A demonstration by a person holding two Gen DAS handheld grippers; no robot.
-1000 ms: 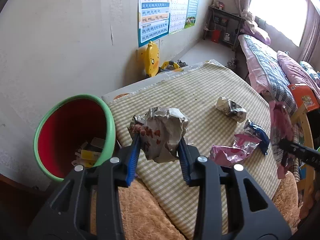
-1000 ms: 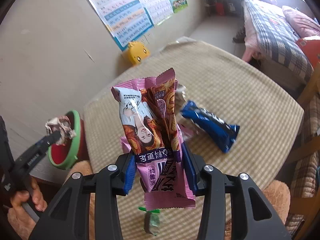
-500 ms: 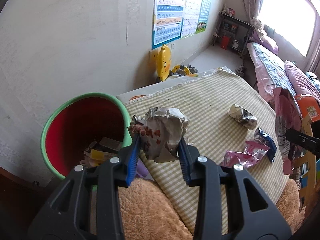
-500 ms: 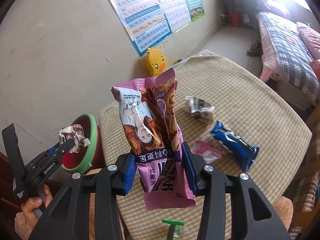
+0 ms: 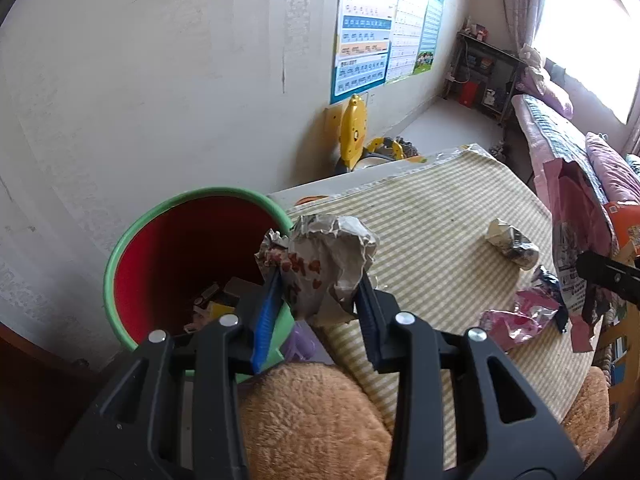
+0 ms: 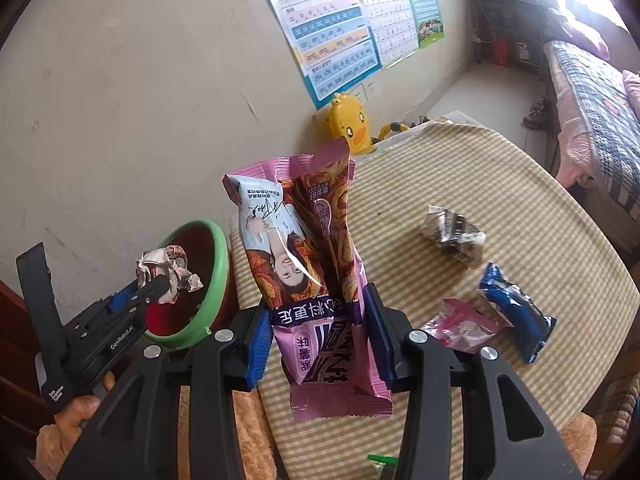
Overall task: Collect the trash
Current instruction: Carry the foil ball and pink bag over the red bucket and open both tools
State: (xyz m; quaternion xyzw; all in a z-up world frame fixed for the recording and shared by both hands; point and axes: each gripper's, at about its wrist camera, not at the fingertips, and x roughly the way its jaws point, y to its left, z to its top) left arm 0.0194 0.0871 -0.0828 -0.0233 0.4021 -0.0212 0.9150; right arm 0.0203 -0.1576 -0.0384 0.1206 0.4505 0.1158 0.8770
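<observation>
My left gripper [image 5: 318, 280] is shut on a crumpled silver wrapper [image 5: 324, 256] and holds it at the right rim of the red bin with a green rim [image 5: 160, 216]. In the right wrist view the crumpled wrapper [image 6: 164, 268] hangs over the bin's mouth [image 6: 218, 264]. My right gripper [image 6: 320, 320] is shut on a tall pink snack bag [image 6: 308, 264] held upright above the table. On the checked tablecloth [image 6: 500, 184] lie a crumpled foil ball [image 6: 454, 232], a blue wrapper [image 6: 516, 312] and a small pink wrapper [image 6: 466, 326].
The bin holds several scraps [image 5: 212, 300]. A yellow duck toy [image 6: 348, 124] stands at the table's far edge by the wall. A bed [image 6: 592, 92] lies to the right. A furry brown cushion [image 5: 312, 420] is under the left gripper. A green scrap [image 6: 382, 460] lies near the table's front edge.
My left gripper has carried the crumpled wrapper leftward from over the table to the bin's rim. My right gripper has lifted back with the pink bag, so the table looks farther away.
</observation>
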